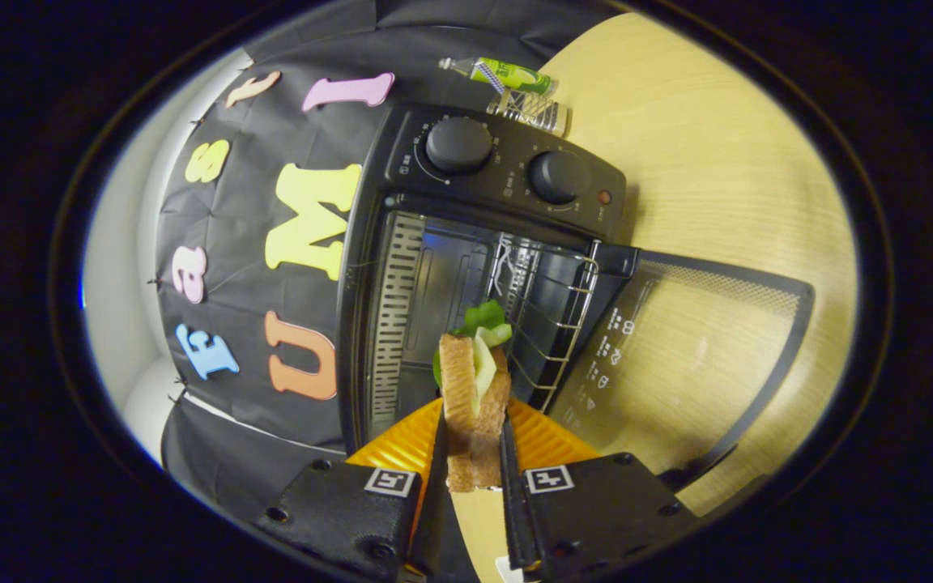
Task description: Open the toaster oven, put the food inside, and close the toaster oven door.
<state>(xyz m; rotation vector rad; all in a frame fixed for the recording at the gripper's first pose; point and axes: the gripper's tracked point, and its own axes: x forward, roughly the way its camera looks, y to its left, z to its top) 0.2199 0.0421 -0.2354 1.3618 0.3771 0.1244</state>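
Note:
My gripper (473, 441) is shut on a sandwich (473, 397), two slices of toast with green lettuce sticking out at its far end. Both fingers press on the bread from either side. The view is rolled sideways. Just beyond the sandwich stands the black toaster oven (466, 243) with its cavity open and a wire rack (551, 324) inside. Its glass door (693, 356) lies folded down flat over the wooden table. Two round knobs (458, 144) sit on the oven's control panel. The lettuce tip reaches the mouth of the cavity.
An orange ribbed plate (539, 437) lies under the fingers, in front of the oven. Two bottles (515, 89) lie behind the oven on the pale wooden table (717, 162). The black cloth wall (272, 202) stands close beside the oven.

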